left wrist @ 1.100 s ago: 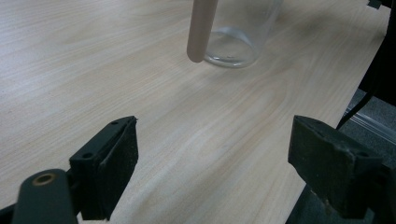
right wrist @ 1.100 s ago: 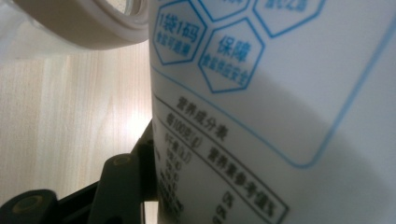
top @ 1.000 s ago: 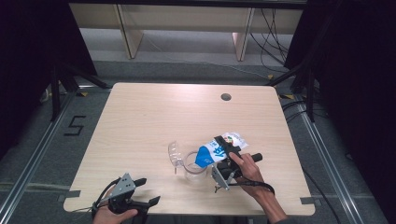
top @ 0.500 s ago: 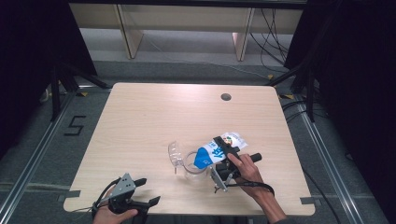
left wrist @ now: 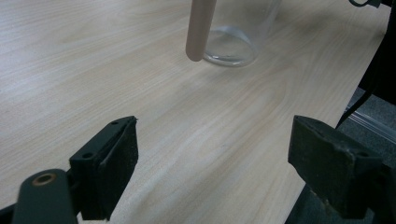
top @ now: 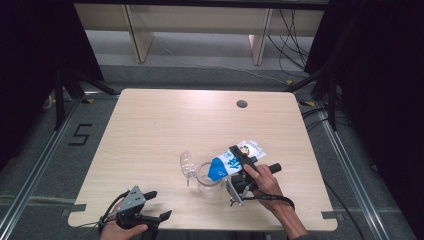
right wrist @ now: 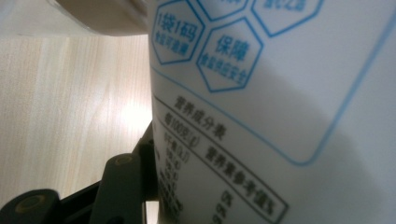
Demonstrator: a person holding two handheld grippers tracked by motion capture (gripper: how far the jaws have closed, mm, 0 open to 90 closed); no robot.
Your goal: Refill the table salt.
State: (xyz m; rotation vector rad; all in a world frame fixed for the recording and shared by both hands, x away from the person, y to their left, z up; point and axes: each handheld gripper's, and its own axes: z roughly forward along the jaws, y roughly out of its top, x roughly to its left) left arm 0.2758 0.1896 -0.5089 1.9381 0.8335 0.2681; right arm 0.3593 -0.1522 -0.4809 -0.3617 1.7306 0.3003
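Pale wood-grain laminate covers the bench (top: 165, 135), which has rounded corners and a small dark round hole (top: 242, 104) near its far edge. It stands on grey flooring with metal rails along both sides and a "5" marked at the left; black curtains flank the room, and light wooden shelving stands behind with cables trailing down. Toward the near right, the right gripper (top: 239, 165) has its fingers clamped on a blue-and-white printed pouch (top: 235, 159), tilted over a clear glass cup (top: 209, 174) standing on the bench. A clear lid (top: 187, 164) sits just left of the cup. At the near left edge, the left gripper (top: 150, 205) holds its fingers wide apart with nothing between them.
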